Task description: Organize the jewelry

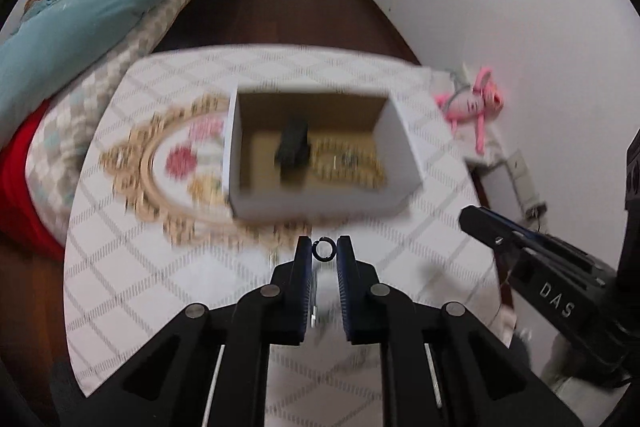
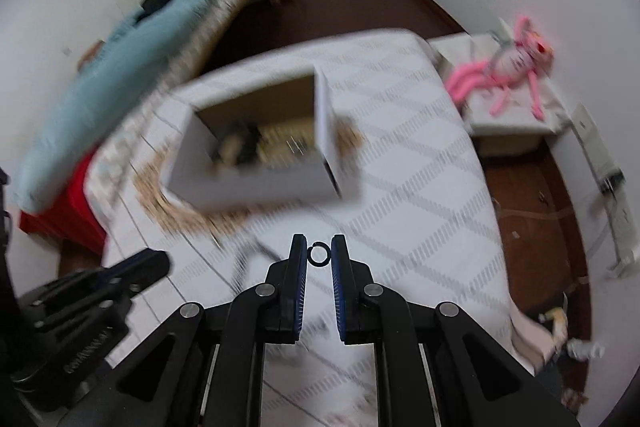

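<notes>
Two grippers hover low over the near edge of the tabletop [image 1: 160, 287], which is covered by a white cloth with grey checks. The left gripper [image 1: 323, 247] points straight at the box [image 1: 320, 205], its jaws standing only narrowly apart; a small dark ring [image 1: 323, 250] fills the gap at the tips, and I cannot tell whether it is clamped or part of the tool. The right gripper [image 2: 319, 247] shows the same narrow gap with a like ring [image 2: 319, 254] between its tips, again impossible to judge, and it points past the box's near right corner. In the left view the right gripper comes in from the right edge, its tips near the tabletop's right edge. The box is open-topped, white outside and brown inside, and stands around the middle of the tabletop, its left part lying on a gold oval motif [image 1: 132, 163] printed on the cloth. Its long axis runs left to right, parallel to the far edge. The jewelry [image 1: 352, 163], a blurred gold-coloured heap, lies on the box floor in the right half, spread along that same axis. Just left of it, in the middle of the box, is a black object [image 1: 294, 147], too blurred to name. Beyond the left edge is a bed [image 1: 80, 7]; off the far right corner lies a pink toy [image 1: 476, 103].
</notes>
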The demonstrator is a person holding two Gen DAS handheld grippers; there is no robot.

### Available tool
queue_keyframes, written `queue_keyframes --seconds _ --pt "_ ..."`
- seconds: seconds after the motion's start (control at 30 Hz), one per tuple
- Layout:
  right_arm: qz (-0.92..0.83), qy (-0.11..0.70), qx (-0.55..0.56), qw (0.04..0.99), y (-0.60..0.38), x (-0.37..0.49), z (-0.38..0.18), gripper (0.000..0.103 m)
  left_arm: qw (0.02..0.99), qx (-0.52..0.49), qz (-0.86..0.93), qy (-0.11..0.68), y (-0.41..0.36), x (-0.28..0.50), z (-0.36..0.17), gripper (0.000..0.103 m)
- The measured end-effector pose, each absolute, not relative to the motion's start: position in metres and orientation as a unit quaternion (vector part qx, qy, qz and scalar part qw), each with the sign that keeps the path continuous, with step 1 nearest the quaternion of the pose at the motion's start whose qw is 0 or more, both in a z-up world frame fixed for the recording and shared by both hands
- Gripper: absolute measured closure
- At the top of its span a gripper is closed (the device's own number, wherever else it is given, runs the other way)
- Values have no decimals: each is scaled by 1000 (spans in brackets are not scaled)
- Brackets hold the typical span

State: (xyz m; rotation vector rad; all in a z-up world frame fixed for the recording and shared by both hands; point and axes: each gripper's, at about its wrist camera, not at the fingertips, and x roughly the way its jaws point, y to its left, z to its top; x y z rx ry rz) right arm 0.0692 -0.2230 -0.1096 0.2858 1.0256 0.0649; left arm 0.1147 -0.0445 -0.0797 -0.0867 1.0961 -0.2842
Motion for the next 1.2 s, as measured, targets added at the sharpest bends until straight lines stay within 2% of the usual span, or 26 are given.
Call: queue_keyframes --seconds 0.17,0.33,0.47,0.53,0.57,0.6,0.63,0.7,0.77,0.8,0.83,0.87,0.9,0.93,1.2 --pt "58 482 139 863 -217 145 -92 90 840 -41 -123 526 -40 180 -75 93" --pt "72 510 118 849 -207 208 -102 90 827 -29 -113 550 -33 222 -89 92" --pt "77 544 93 830 -202 241 -119 90 808 -21 -90 582 -30 241 -102 89" --pt "77 561 84 820 -200 249 -126 88 805 -23 -91 587 -29 246 -105 84" --pt "75 565 79 818 -201 250 -128 85 806 -19 -89 585 -30 248 -105 81" --pt "72 566 74 818 -200 250 -130 75 809 -15 -85 582 -30 249 -103 71" --pt "68 565 71 819 -201 251 -130 61 812 -8 -78 578 -29 248 -102 55" --pt "64 566 72 819 -205 250 -130 55 820 -3 -64 569 -28 247 -99 37" --pt "54 562 61 823 -207 248 -128 53 828 5 -50 558 -26 247 -96 32" --pt "48 561 52 825 -207 246 -127 45 832 15 -37 554 -24 245 -96 22" --pt "38 560 42 827 -208 243 -127 33 833 19 -29 552 -23 244 -96 8" --pt "30 560 33 827 -208 241 -126 26 835 20 -23 549 -21 242 -97 3" --pt "23 560 24 828 -208 239 -127 10 838 19 -21 545 -18 241 -97 0" --pt "15 561 15 828 -208 236 -128 3 840 20 -17 542 -17 237 -99 0" --pt "-20 564 -15 825 -206 214 -139 0 839 31 2 543 -12 212 -116 0"
